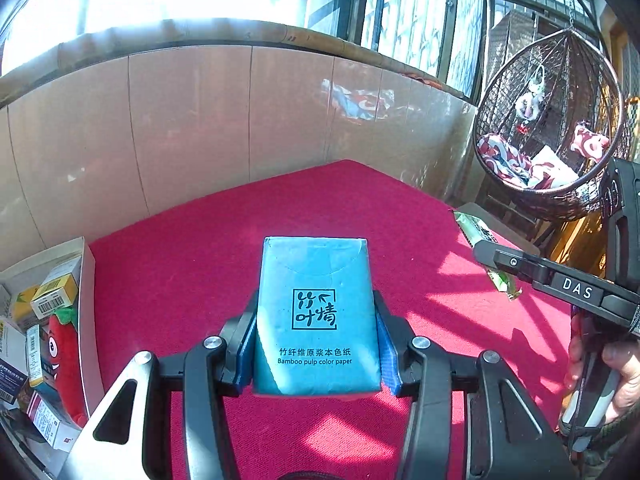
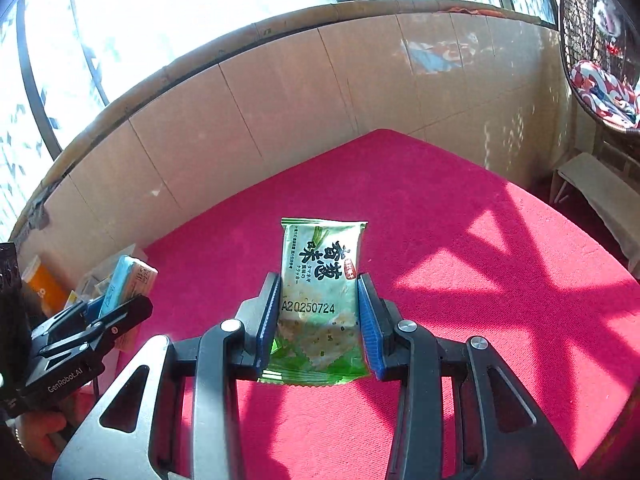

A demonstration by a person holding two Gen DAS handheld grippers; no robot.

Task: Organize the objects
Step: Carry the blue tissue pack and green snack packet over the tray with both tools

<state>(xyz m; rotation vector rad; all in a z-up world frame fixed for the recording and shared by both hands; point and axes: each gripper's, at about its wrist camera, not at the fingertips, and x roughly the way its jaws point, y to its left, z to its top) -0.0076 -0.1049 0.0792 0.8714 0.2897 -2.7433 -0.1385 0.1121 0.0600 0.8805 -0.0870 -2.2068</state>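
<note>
Your left gripper (image 1: 316,344) is clamped on the blue tissue pack (image 1: 316,312), pads pressing both long sides, pack lifted clear above the red tabletop (image 1: 200,280). Your right gripper (image 2: 318,320) is clamped on the green cracker packet (image 2: 320,280), also held up off the red cloth, with the bottom seal hanging below the pads. Both items are in the air, so this looks like the carry step, pick done, drop-off not yet done. The white box (image 1: 86,280) at the tabletop's left edge already holds cartons and a red plush toy (image 1: 64,356), so that is the likely destination. Next move calls for swinging left toward that box, one gripper at a time to avoid a clash, tissue pack first since it's nearer. The packet is thin and crinkly, so it could slip or bend. Find a free gap in the box before releasing.
</note>
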